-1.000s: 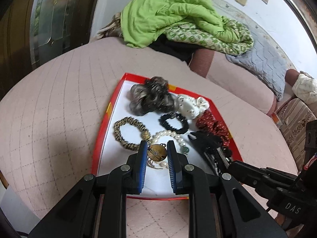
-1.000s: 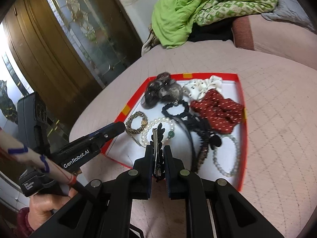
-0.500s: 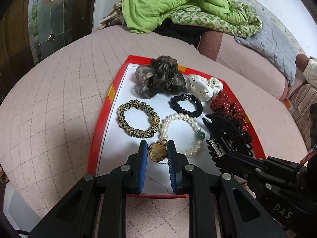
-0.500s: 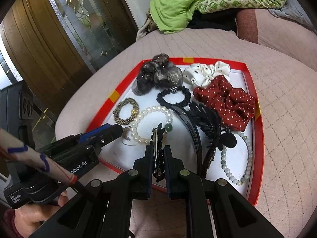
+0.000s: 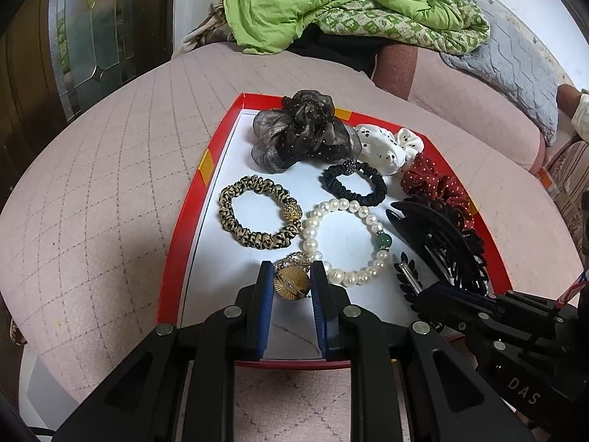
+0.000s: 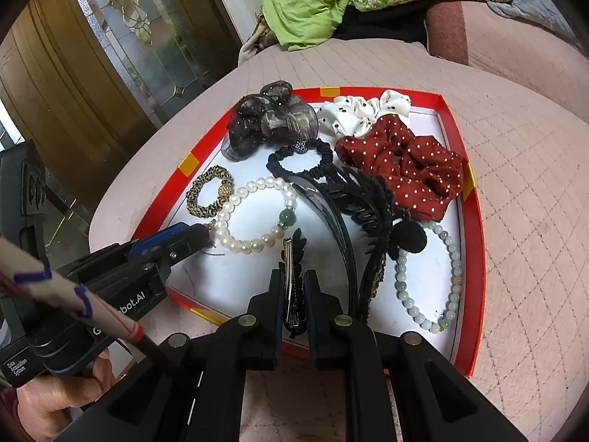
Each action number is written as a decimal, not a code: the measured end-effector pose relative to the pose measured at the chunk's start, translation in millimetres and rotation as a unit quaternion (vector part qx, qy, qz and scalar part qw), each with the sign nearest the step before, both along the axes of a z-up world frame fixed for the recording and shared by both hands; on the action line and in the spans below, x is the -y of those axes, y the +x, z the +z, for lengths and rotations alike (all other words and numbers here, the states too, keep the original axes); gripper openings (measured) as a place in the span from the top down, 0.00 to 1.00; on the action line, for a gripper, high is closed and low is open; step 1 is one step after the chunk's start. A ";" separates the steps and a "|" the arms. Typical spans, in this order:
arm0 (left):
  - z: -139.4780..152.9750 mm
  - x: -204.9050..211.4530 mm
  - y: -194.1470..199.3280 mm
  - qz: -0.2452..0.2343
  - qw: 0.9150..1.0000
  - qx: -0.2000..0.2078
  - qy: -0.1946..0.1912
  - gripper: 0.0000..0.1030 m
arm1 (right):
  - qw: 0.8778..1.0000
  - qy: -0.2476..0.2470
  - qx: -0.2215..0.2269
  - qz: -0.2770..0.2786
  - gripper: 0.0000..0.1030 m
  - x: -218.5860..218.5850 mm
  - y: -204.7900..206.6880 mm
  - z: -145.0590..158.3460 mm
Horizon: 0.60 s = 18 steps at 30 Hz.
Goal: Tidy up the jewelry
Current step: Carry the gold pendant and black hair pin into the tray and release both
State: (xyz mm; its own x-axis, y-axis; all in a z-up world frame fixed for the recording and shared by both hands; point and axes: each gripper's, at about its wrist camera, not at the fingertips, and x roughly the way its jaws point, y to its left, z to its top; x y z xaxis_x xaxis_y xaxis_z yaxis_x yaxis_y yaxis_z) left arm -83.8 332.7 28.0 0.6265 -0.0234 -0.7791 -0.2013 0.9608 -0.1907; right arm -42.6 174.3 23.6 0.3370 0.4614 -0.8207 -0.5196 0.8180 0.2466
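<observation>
A red-rimmed tray (image 5: 184,221) (image 6: 473,243) with a white floor holds the jewelry. My left gripper (image 5: 291,276) is shut on a round gold pendant (image 5: 292,284) with a thin chain, low over the tray's near left part. My right gripper (image 6: 293,283) is shut on a black leaf-shaped hair clip (image 6: 292,258) (image 5: 406,276) above the tray's near edge. A pearl bracelet (image 5: 346,243) (image 6: 254,217) with a green bead lies just beyond both grippers. A leopard-print hair tie (image 5: 257,217) (image 6: 210,195) lies to its left.
The tray also holds a black hair tie (image 5: 355,183), a grey-black organza scrunchie (image 5: 302,132), a white dotted scrunchie (image 5: 386,145), a red dotted scrunchie (image 6: 405,164), a black headband (image 6: 353,202) and a pale green bead bracelet (image 6: 430,276). Green bedding (image 5: 331,3) lies behind.
Both grippers have moved closer and lower toward the tray, still holding the pendant and the hair clip. The pendant now sits near the tray floor beside the pearl bracelet.
</observation>
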 end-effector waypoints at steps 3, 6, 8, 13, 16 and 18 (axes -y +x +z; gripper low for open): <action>-0.5 0.6 0.4 -0.001 1.000 -0.001 0.005 0.82 | 1.000 -0.004 -0.002 -0.001 0.88 -0.1 -1.0 -2.3; -1.1 1.2 0.8 -0.002 1.000 -0.004 0.011 0.82 | 1.000 -0.006 -0.001 -0.003 0.88 -0.6 -0.8 -3.3; -1.2 2.7 1.4 -0.003 1.000 -0.005 0.016 0.82 | 1.000 -0.008 -0.001 -0.004 0.88 0.1 -0.6 -3.2; -2.0 5.2 3.0 -0.004 1.000 -0.008 0.026 0.82 | 1.000 -0.012 0.001 -0.006 0.87 1.7 -1.1 -3.6; -2.2 5.9 2.9 -0.004 1.000 -0.008 0.028 0.82 | 1.000 -0.013 0.002 -0.006 0.87 2.5 -1.6 -2.7; -2.2 6.3 3.1 -0.004 1.000 -0.008 0.029 0.82 | 1.000 -0.014 0.003 -0.007 0.87 3.0 -2.2 -2.1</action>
State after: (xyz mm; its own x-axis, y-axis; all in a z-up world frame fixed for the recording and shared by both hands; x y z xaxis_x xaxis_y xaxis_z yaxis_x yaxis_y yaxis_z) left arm -80.7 326.4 25.8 0.6140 0.0168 -0.7891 -0.1966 0.9715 -0.1323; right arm -44.7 171.3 21.5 0.3477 0.4336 -0.8313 -0.5095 0.8317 0.2207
